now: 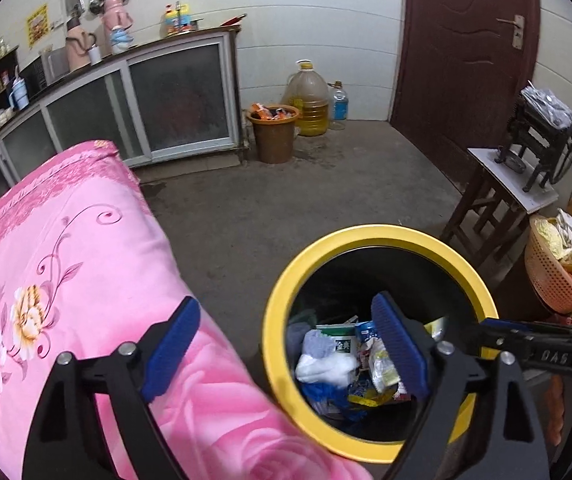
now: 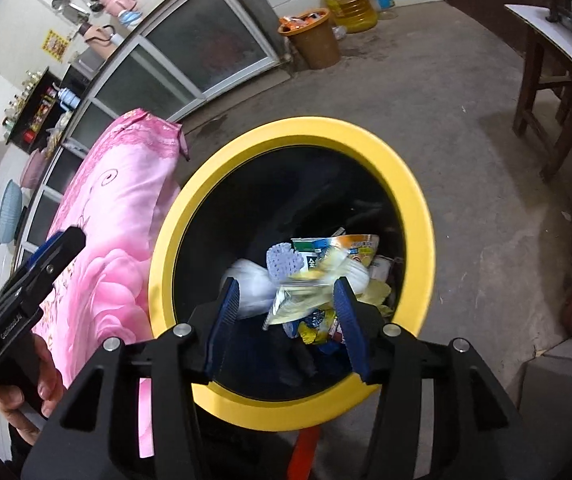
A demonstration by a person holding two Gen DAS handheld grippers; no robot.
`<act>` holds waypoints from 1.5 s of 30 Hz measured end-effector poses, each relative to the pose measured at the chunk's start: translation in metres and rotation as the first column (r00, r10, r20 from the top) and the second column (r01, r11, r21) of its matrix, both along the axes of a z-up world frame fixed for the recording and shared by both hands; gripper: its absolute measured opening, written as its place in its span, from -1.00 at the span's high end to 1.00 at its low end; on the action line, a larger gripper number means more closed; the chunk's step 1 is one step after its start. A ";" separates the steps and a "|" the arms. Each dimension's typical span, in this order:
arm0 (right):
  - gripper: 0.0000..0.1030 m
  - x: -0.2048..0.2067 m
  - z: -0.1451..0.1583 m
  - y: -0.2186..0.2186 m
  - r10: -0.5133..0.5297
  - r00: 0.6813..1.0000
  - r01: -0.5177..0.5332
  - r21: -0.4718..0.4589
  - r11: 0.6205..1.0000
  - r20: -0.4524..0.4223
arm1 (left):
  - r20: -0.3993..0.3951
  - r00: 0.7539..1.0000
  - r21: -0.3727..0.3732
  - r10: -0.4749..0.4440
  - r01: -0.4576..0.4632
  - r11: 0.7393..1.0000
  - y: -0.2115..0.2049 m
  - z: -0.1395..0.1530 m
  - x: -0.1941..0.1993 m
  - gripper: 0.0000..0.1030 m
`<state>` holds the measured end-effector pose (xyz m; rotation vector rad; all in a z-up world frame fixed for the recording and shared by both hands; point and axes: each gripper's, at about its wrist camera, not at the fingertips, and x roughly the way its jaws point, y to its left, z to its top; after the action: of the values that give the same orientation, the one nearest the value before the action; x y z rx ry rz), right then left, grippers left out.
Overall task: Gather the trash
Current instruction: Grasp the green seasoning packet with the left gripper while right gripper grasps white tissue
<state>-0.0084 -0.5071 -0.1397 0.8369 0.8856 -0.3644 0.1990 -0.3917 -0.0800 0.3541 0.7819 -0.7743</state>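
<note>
A black trash bin with a yellow rim (image 1: 282, 280) (image 2: 222, 148) stands on the floor beside a pink floral cloth (image 1: 86, 264) (image 2: 126, 216). It holds wrappers, white tissue (image 1: 326, 366) (image 2: 252, 280) and other trash. A yellowish wrapper (image 2: 306, 300), blurred, lies between the right gripper's fingers over the bin's mouth, touching neither pad. My right gripper (image 2: 286, 316) is open above the bin. My left gripper (image 1: 286, 352) is open and empty, one finger over the cloth, the other over the bin. The right gripper also shows in the left wrist view (image 1: 526, 340).
A brown bucket (image 1: 274, 136) (image 2: 314, 40) full of wrappers stands by the cabinet, with an oil jug (image 1: 308, 100) and a water bottle (image 1: 338, 106) beside it. A wooden stool (image 1: 498, 200) (image 2: 558, 76) carries a hand-crank machine. An orange basket (image 1: 550, 276) sits at right.
</note>
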 end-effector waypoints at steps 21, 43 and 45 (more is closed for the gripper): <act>-0.06 0.134 0.069 0.163 0.510 0.830 -0.492 -0.134 0.860 0.226 | 0.124 0.851 -0.035 0.511 -0.511 0.859 0.295 0.053 0.098 -0.84; -0.09 0.357 0.074 0.409 0.872 0.481 -0.821 -0.304 0.484 0.092 | -0.190 0.668 0.005 0.720 -0.732 0.681 0.422 0.017 0.280 -0.84; -0.09 0.369 0.073 0.419 0.878 0.471 -0.823 -0.318 0.471 0.080 | -0.183 0.666 0.025 0.723 -0.732 0.681 0.417 0.017 0.295 -0.84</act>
<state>0.3602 -0.0879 -0.0668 0.1044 0.9073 0.5349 0.4937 0.0254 -0.0627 -0.1009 0.9781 -0.0506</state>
